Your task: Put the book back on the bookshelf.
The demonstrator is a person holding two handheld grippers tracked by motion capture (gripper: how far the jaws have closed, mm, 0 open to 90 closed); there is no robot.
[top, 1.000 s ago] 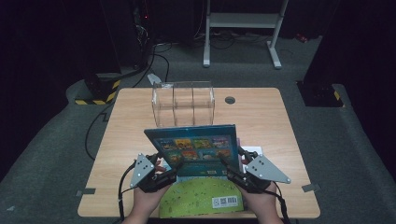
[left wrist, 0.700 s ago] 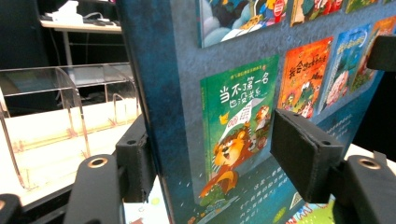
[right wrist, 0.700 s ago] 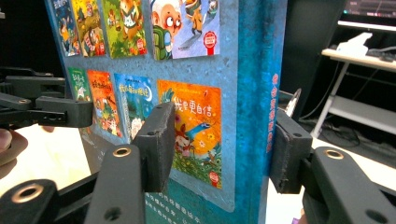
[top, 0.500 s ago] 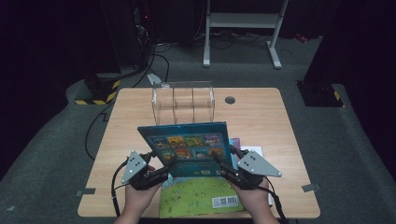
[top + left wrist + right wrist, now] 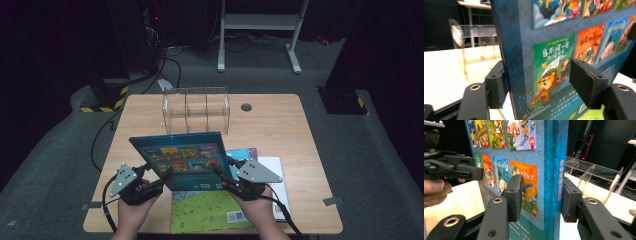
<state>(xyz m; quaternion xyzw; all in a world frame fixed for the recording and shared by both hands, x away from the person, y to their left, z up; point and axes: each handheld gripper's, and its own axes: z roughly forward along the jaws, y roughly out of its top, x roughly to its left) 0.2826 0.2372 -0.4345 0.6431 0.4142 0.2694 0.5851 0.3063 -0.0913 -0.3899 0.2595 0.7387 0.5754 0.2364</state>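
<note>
Right gripper [image 5: 226, 169]: lower middle of the high view, at the blue book's right edge. Its jaws have just been closing, with the spine of the book between them; in the right gripper view both pads look pressed on the covers.
Left gripper [image 5: 159, 176]: lower left of the high view, at the book's left edge. In the left gripper view one pad lies against the far cover and the other stands off the near cover, so it props the edge rather than pinching it.
Blue book [image 5: 186, 159]: held off the table, tilted with the picture side toward the camera, in the lower middle of the frame.
Change: a second ago the book sat further right and nearer the frame's bottom edge; now it has shifted left and up the frame, toward the rack.
Clear rack [image 5: 196, 110]: upper middle of the table, slots empty.
Other books [image 5: 209, 215]: lie flat at the table's near edge, under the hands.
Meaning: the right grip looks firm enough to carry; slotting into the rack seems next.
</note>
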